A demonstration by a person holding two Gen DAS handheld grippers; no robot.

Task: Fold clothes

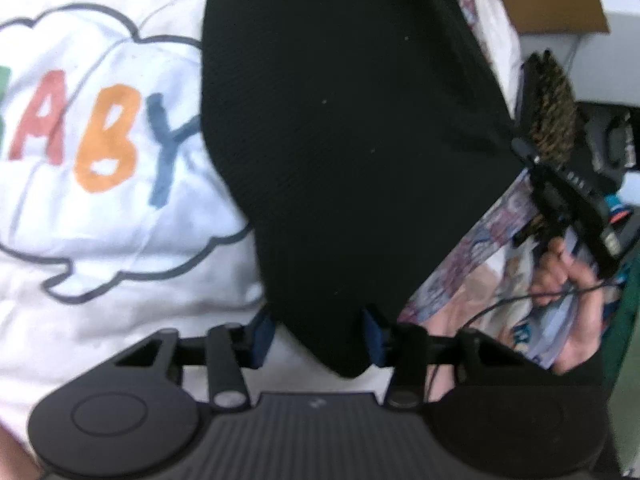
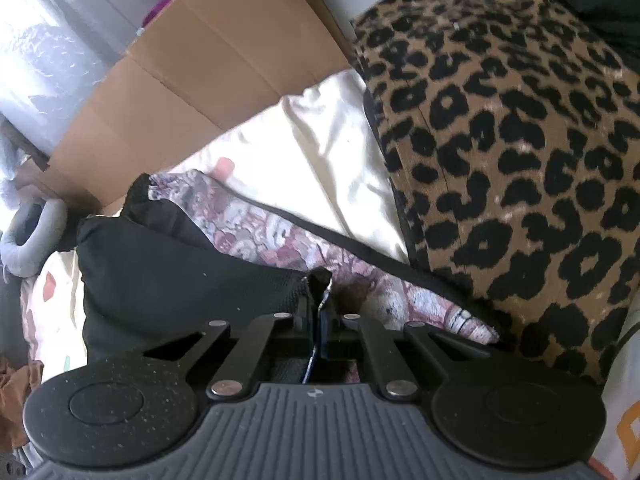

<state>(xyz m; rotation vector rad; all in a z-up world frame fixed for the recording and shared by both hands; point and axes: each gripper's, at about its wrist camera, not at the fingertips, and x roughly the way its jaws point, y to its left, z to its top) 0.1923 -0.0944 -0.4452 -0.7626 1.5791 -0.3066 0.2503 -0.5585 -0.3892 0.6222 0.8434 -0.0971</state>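
A black garment (image 1: 340, 120) with a purple floral inner side (image 1: 472, 252) hangs over a white shirt printed "BABY" (image 1: 100, 140). Its lower corner dips between the blue pads (image 1: 262, 336) of my left gripper (image 1: 318, 336), which stands open around it. At the right of the left wrist view, my right gripper (image 1: 560, 200) holds the garment's other edge, with a hand (image 1: 560, 280) behind it. In the right wrist view the right gripper (image 2: 316, 300) is shut on the edge of the black garment (image 2: 160, 264), floral side (image 2: 280, 236) up.
A leopard-print cloth (image 2: 500, 160) is heaped at the right, beside a white cloth (image 2: 320, 152). A cardboard box (image 2: 200, 80) stands behind them. A grey padded ring (image 2: 32, 228) lies at the far left.
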